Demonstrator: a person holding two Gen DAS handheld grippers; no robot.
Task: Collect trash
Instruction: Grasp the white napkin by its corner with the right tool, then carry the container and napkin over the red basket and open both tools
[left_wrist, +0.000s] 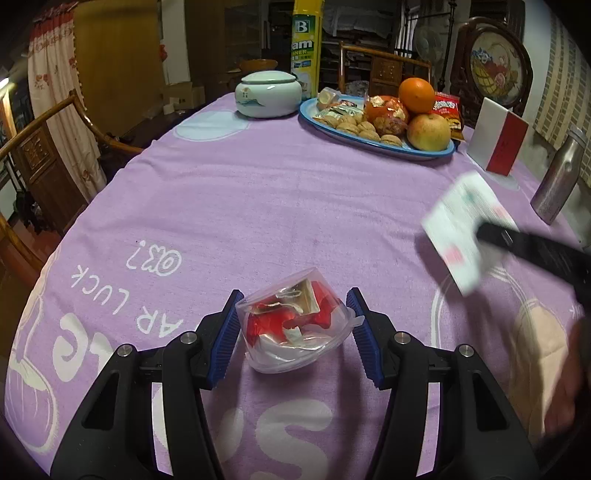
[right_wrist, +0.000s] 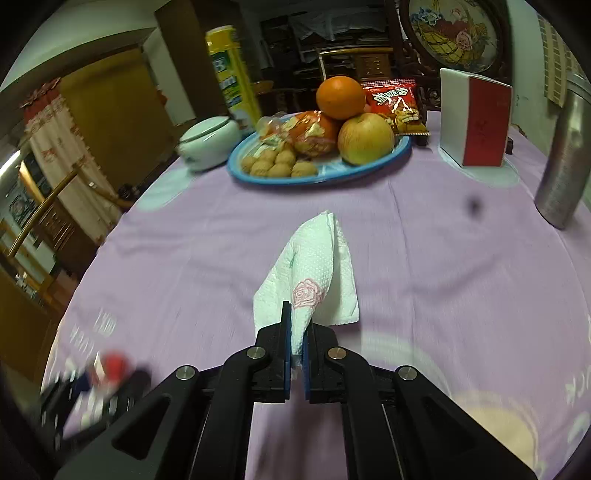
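Observation:
A clear plastic cup (left_wrist: 295, 325) with red and silver wrappers inside lies tilted between the fingers of my left gripper (left_wrist: 295, 314). The blue pads stand apart on either side of it; the left pad looks to touch it, the right does not. My right gripper (right_wrist: 297, 332) is shut on a white paper napkin (right_wrist: 314, 269) with a pink rose print and holds it above the purple tablecloth. The napkin (left_wrist: 461, 229) and right gripper also show blurred at the right of the left wrist view. The left gripper and cup show blurred at the lower left of the right wrist view (right_wrist: 107, 369).
A blue plate (left_wrist: 413, 151) with an orange, an apple, walnuts and snack packets stands at the back. Near it are a white lidded jar (left_wrist: 267, 94), a yellow spray can (left_wrist: 306, 44), a white and red box (left_wrist: 498, 136) and a steel flask (left_wrist: 559, 177). Wooden chairs surround the table.

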